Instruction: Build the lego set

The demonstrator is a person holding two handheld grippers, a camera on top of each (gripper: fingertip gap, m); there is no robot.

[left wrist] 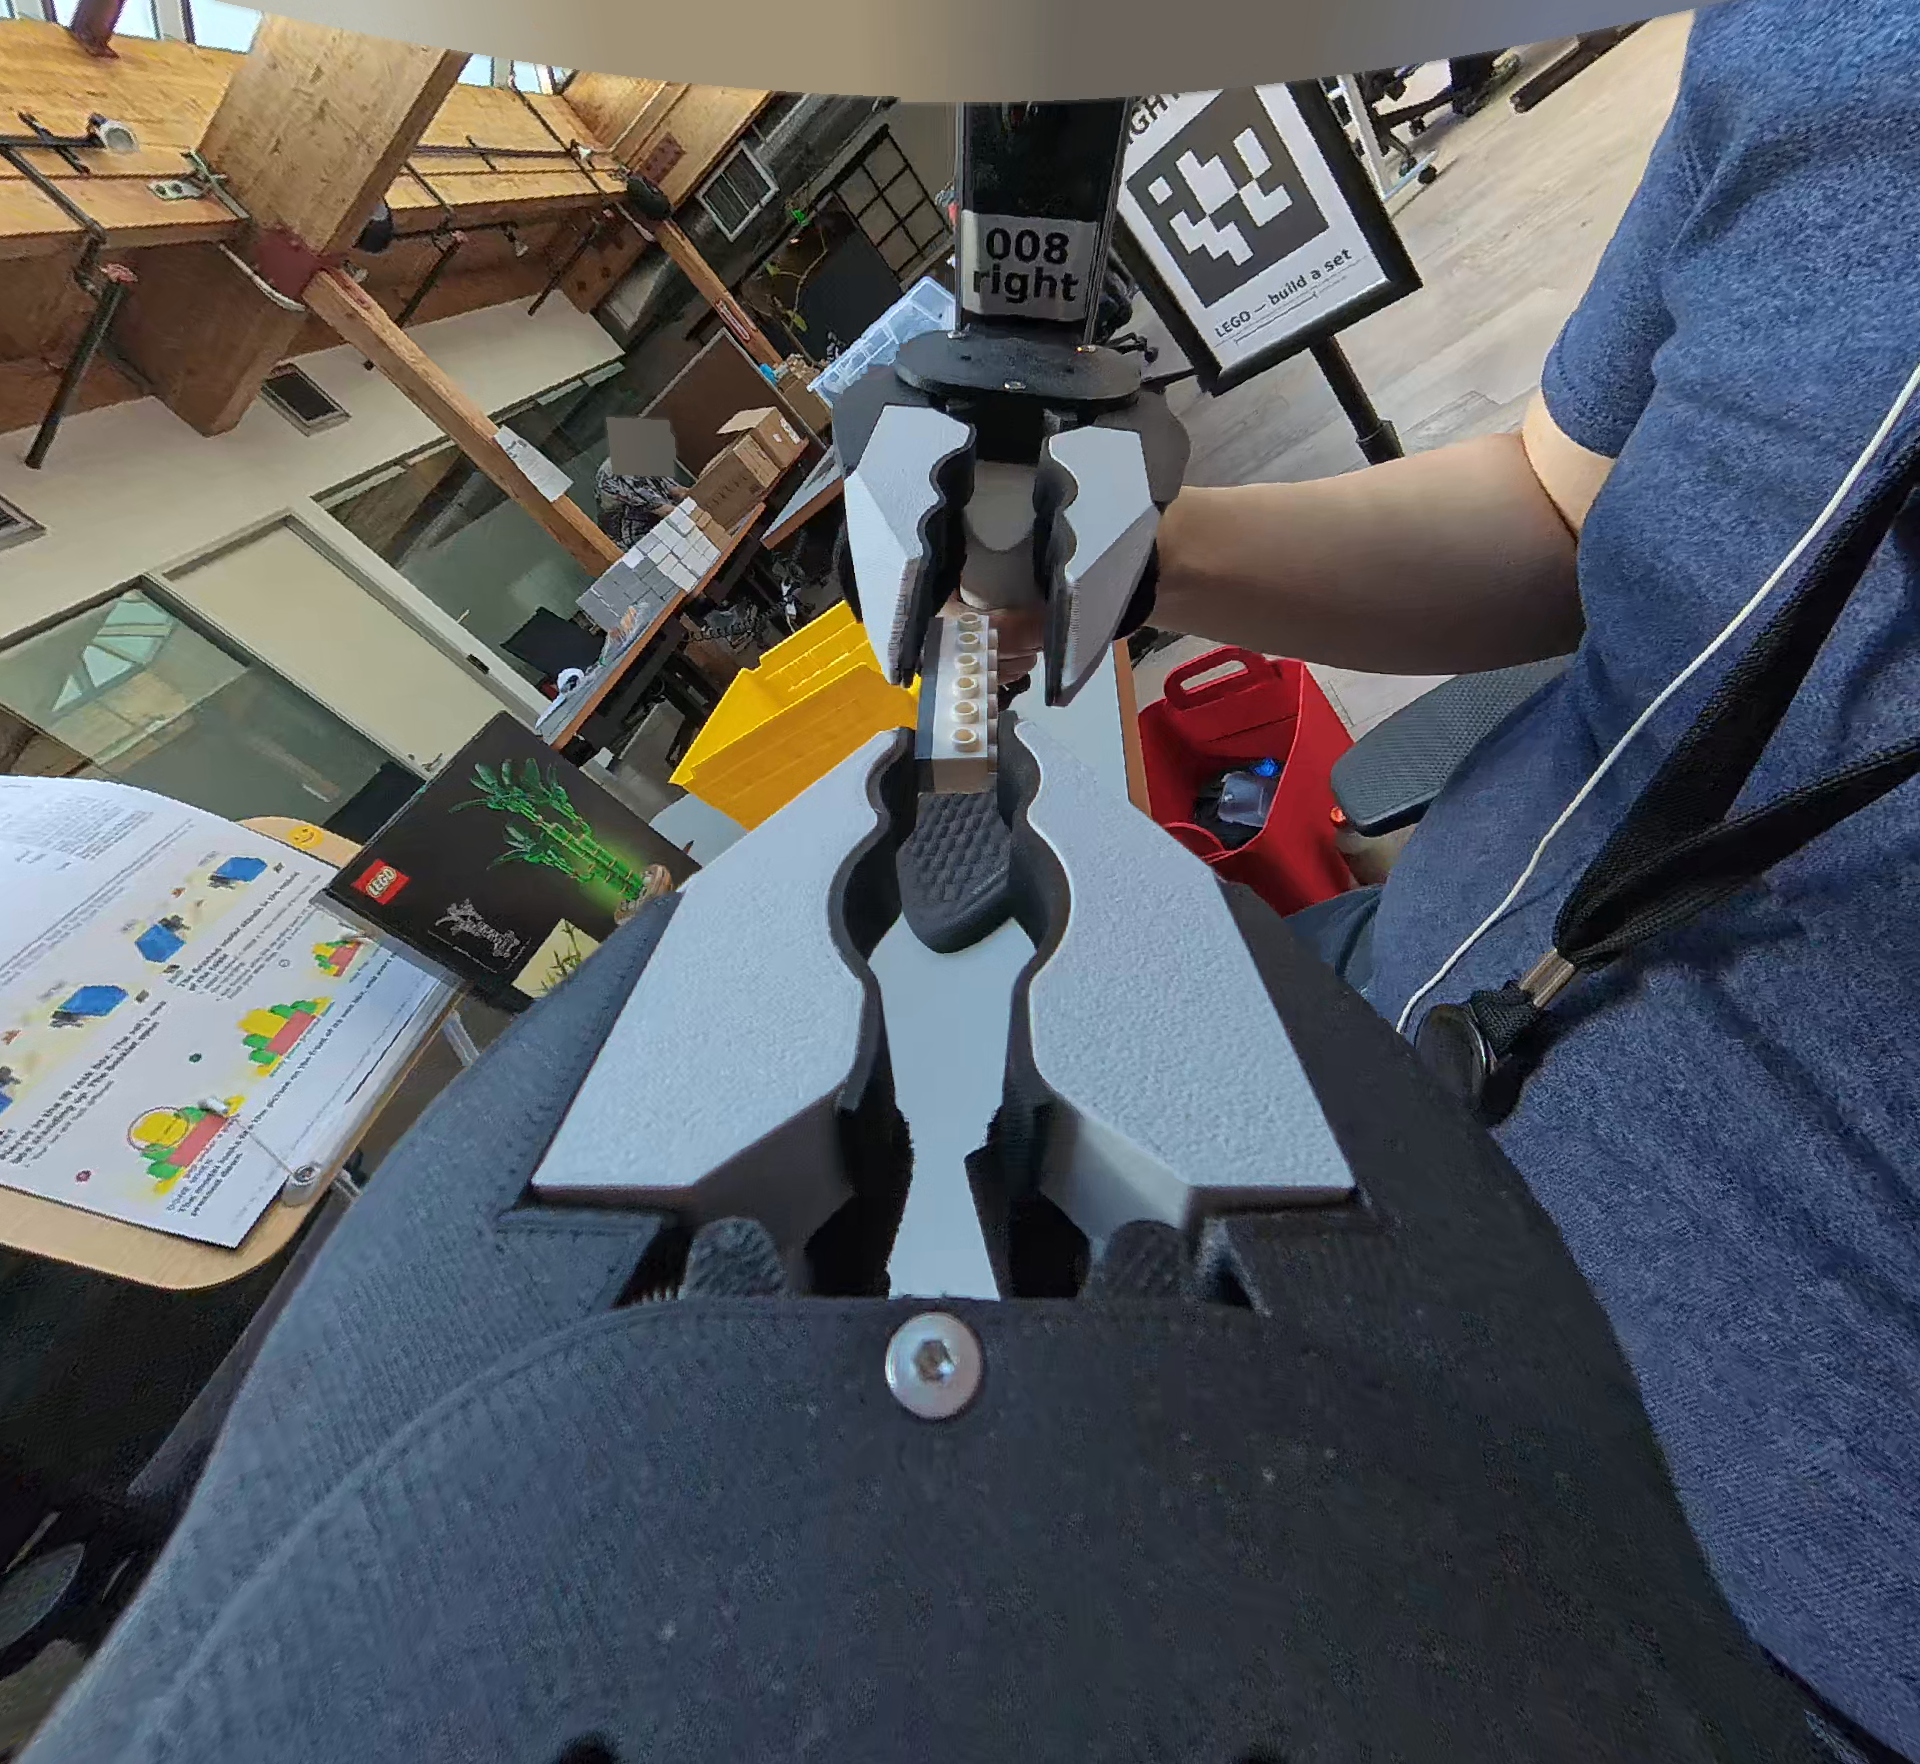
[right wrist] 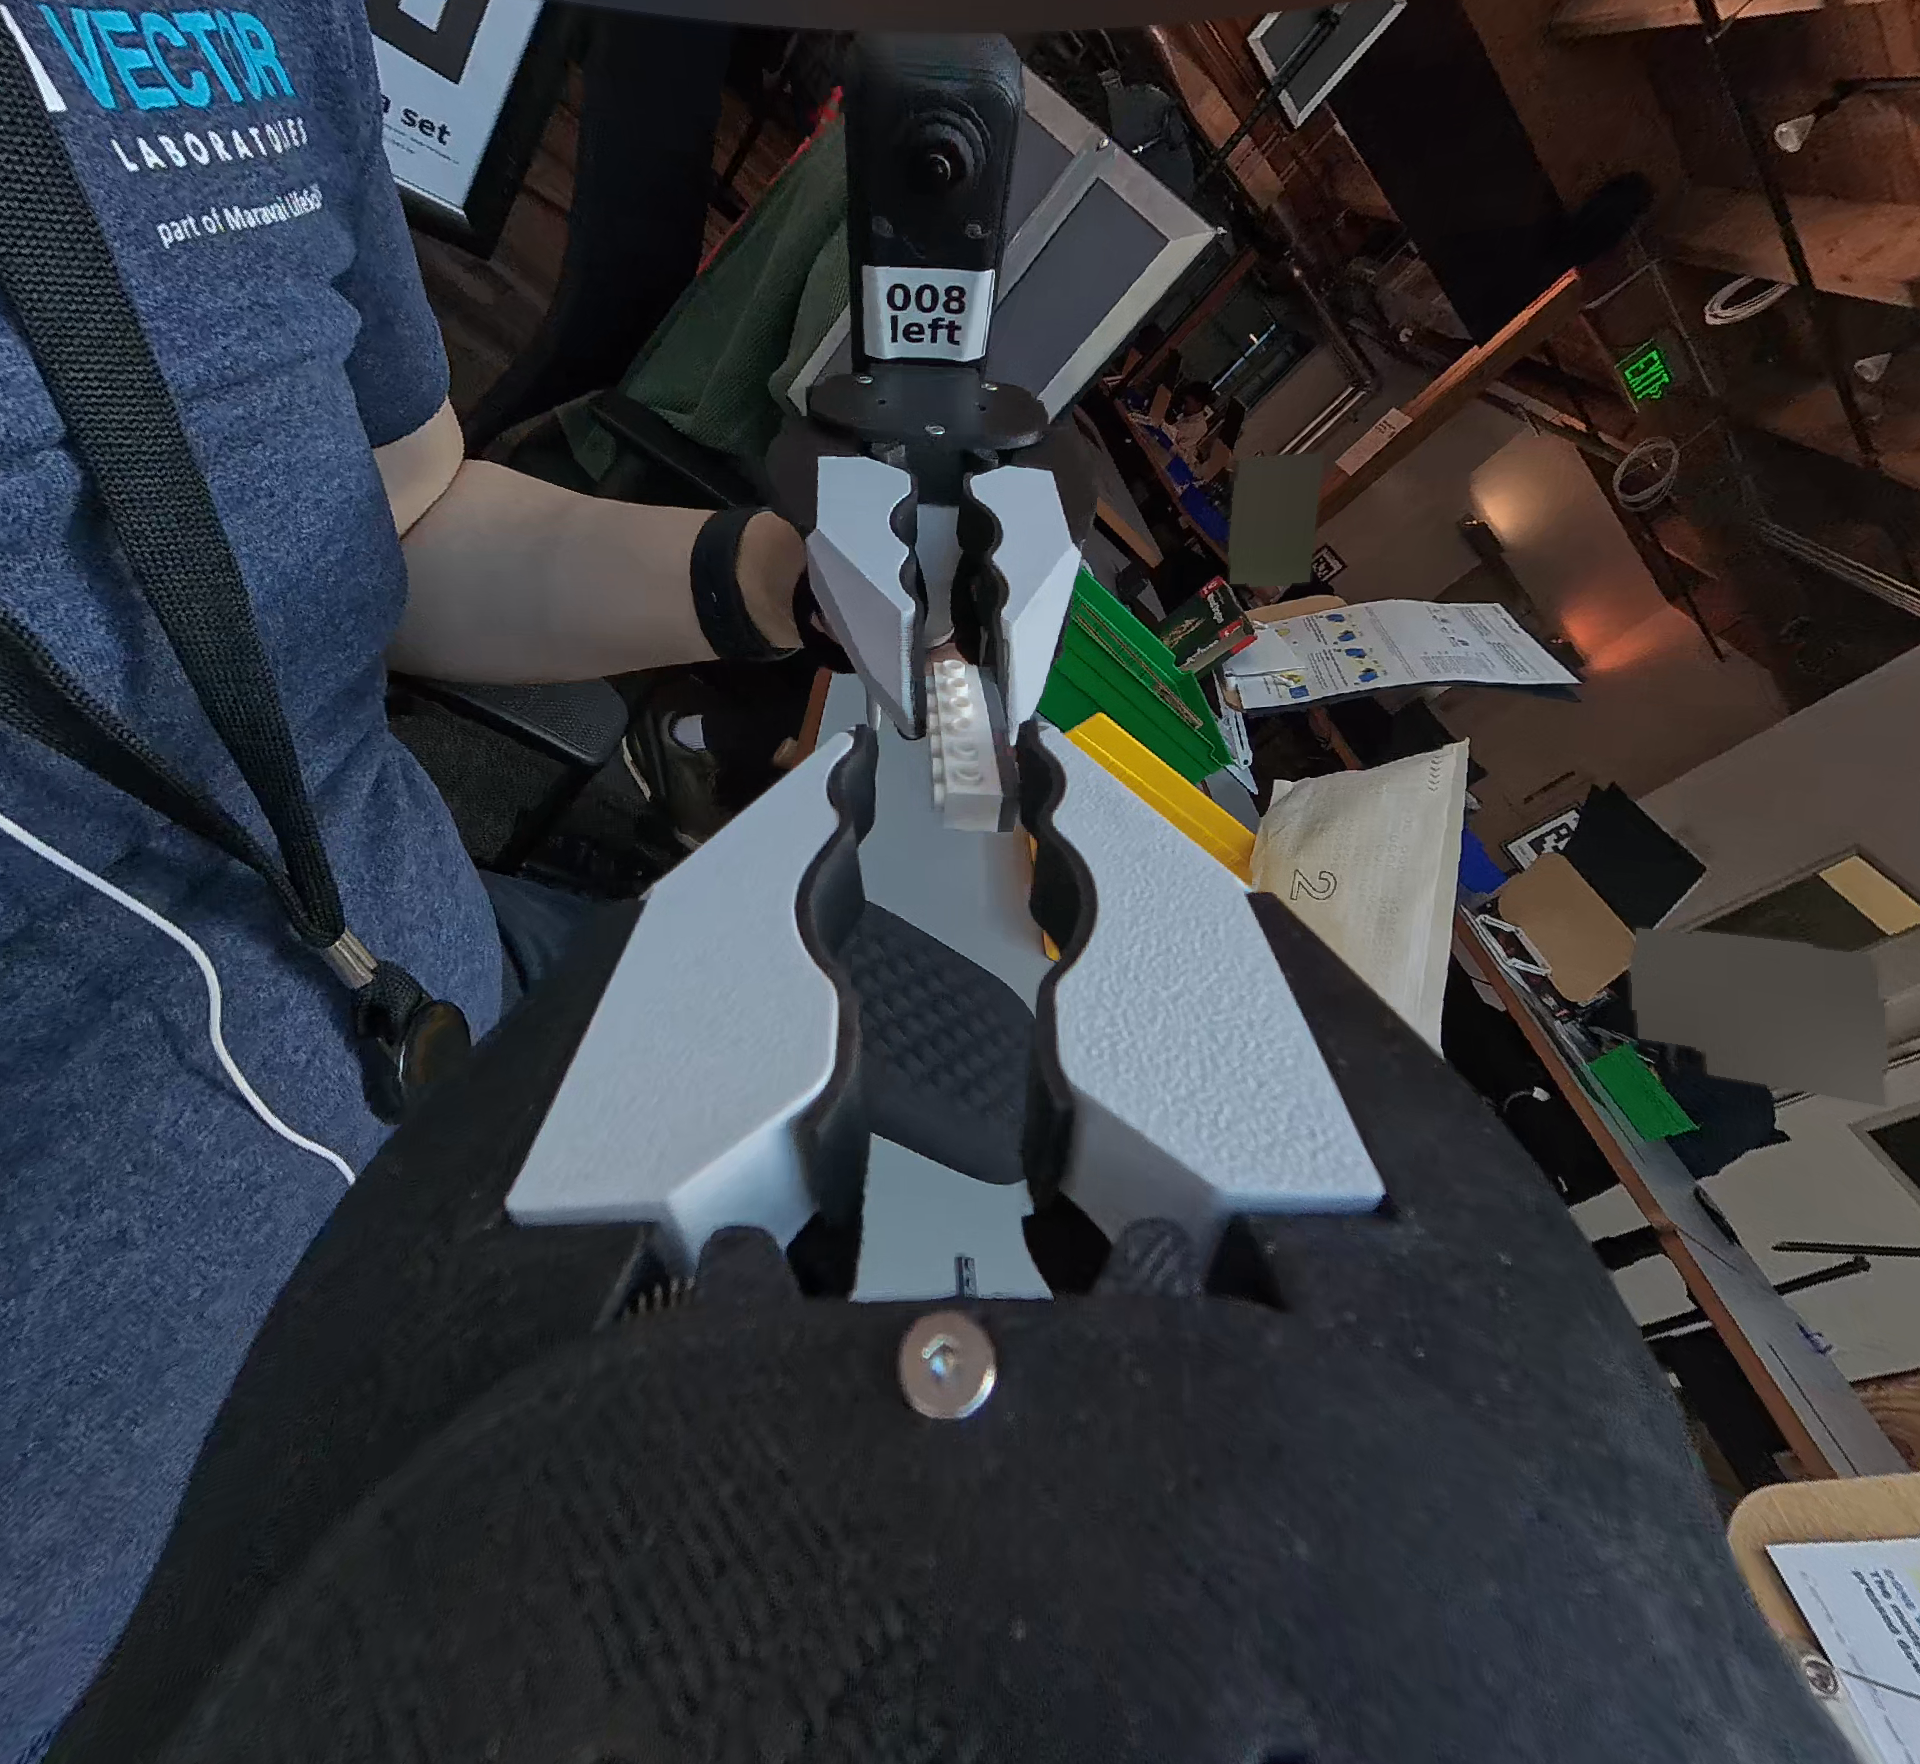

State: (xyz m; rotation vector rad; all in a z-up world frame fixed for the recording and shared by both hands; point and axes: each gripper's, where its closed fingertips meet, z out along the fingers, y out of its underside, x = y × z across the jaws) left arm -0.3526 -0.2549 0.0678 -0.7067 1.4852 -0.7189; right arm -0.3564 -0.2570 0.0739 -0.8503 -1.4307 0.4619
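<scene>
A long white studded Lego piece (left wrist: 961,706) with a dark plate stuck along one side is held in mid-air between the two grippers, which face each other tip to tip. My left gripper (left wrist: 964,748) is shut on one end of it; it also shows in the right wrist view (right wrist: 961,720). My right gripper (right wrist: 943,743) is open, its fingertips on either side of the other end of the piece (right wrist: 966,769) with a gap on one side. It shows from the front in the left wrist view (left wrist: 982,686).
The person's blue-shirted torso (left wrist: 1714,675) is close beside both grippers. An instruction sheet (left wrist: 156,987) and a Lego box (left wrist: 499,862) lie at the left. Yellow bins (left wrist: 790,727), a red bag (left wrist: 1247,758), green bins (right wrist: 1122,675) and a paper bag (right wrist: 1361,862) lie beyond. Both grippers' tips are close together, under 4 cm apart.
</scene>
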